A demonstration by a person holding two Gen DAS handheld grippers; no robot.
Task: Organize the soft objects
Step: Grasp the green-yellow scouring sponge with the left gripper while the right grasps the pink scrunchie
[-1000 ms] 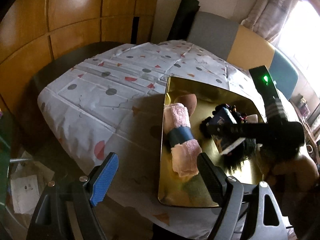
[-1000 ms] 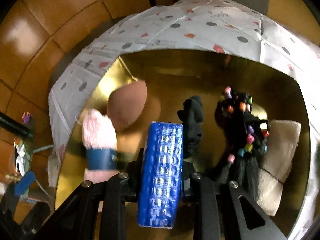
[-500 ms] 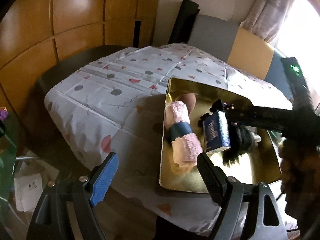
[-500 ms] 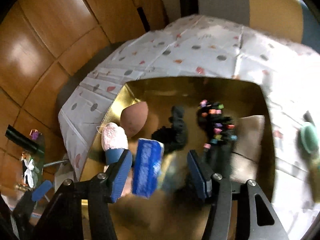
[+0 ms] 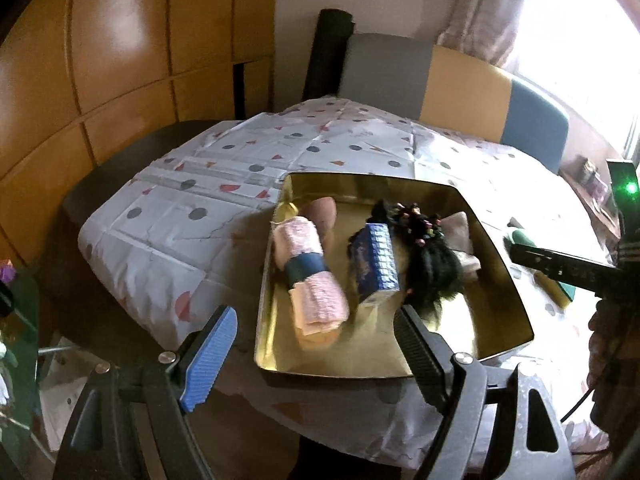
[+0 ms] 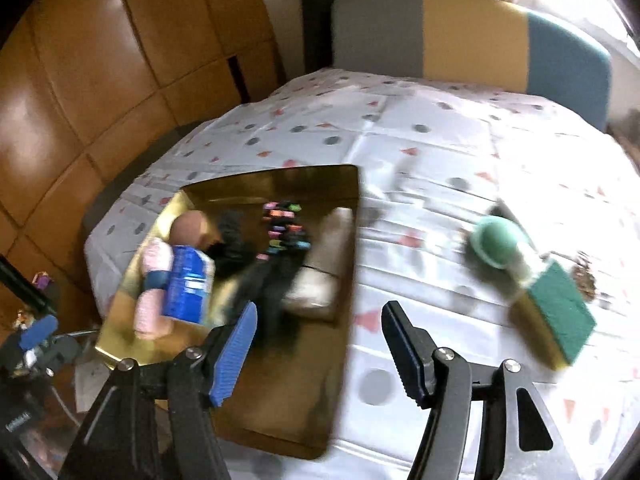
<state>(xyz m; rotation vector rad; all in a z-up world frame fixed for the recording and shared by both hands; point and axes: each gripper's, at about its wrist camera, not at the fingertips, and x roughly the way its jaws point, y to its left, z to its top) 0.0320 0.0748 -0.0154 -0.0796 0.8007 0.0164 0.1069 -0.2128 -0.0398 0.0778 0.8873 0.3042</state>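
My right gripper (image 6: 316, 350) is hanging with its jaws apart and empty, having just been opening. The blue packet (image 6: 188, 280) is lying in the gold tray (image 6: 280, 412) at centre left, beside the pink rolled towel (image 5: 310, 272). My left gripper (image 5: 314, 354) is gaping empty too.

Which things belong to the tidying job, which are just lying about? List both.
Job:
gold metal tray
pink rolled towel
blue tissue pack
black beaded hair piece
green-and-yellow sponge
round green puff

Lying about:
spotted white tablecloth
grey-yellow-blue chair back
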